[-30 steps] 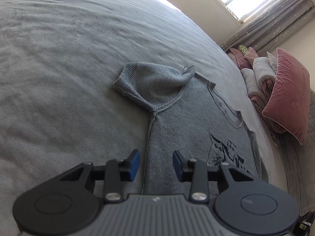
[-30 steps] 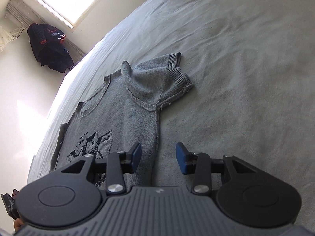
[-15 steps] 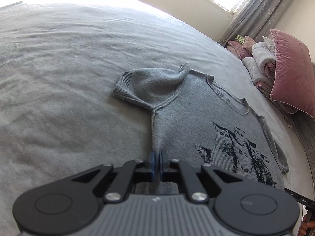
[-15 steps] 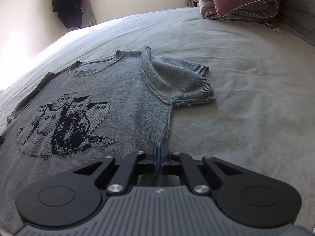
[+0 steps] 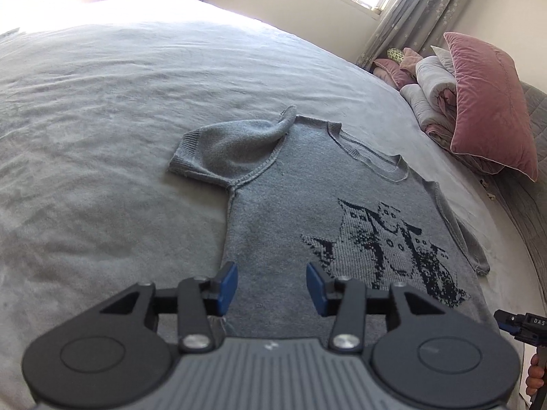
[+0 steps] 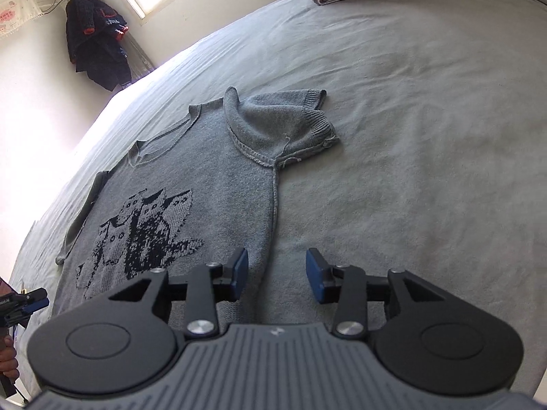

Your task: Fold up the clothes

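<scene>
While lying flat: sweater (image 5: 283,205) on bed (image 5: 102,119); long axis running forward
left gripper (image 5: 271,287): spread, empty, over left hem
right gripper (image 6: 277,275): spread, empty, over right hem

Grey short-sleeved knit sweater (image 5: 283,212) with dark woven cat motif (image 5: 386,249) lies flat, front up, on the bed; one ribbed-cuff sleeve (image 6: 290,119) bunched and puffed at shoulder, other sleeve (image 6: 82,212) flat along far side.
</scene>
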